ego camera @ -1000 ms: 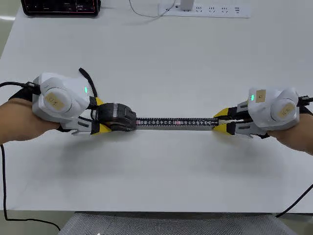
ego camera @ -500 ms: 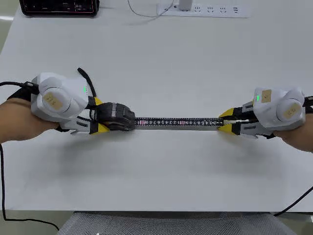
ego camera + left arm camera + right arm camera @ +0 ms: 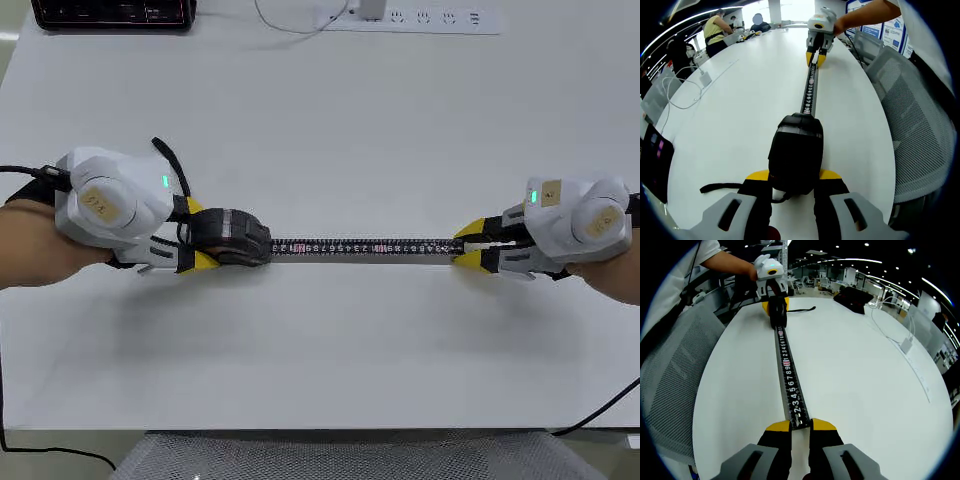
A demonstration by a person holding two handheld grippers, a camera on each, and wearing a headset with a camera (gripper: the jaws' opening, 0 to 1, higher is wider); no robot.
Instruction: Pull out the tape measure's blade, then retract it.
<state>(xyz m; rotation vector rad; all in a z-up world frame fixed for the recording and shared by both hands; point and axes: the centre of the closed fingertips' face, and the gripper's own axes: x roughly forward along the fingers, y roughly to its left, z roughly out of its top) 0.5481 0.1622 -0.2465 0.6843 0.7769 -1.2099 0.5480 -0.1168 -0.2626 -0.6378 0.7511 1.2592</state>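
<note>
A black tape measure case (image 3: 232, 237) sits on the white table, held by my left gripper (image 3: 197, 236), whose yellow-tipped jaws are shut on it; in the left gripper view the case (image 3: 796, 150) sits between the jaws. Its dark numbered blade (image 3: 365, 245) runs out to the right, straight and just above the table. My right gripper (image 3: 470, 245) is shut on the blade's end; the blade (image 3: 788, 375) with its printed numbers leads away from my right gripper (image 3: 800, 426) to the far case (image 3: 777, 307). A black wrist strap (image 3: 170, 162) trails from the case.
A white power strip (image 3: 420, 17) with a cable lies at the table's far edge, next to a black device (image 3: 110, 12) at the far left. A mesh chair back (image 3: 350, 458) stands below the near edge. Black cables (image 3: 600, 410) hang from both grippers.
The right gripper has moved further right with the blade's end, so more blade is drawn out. The left gripper and case shifted slightly left.
</note>
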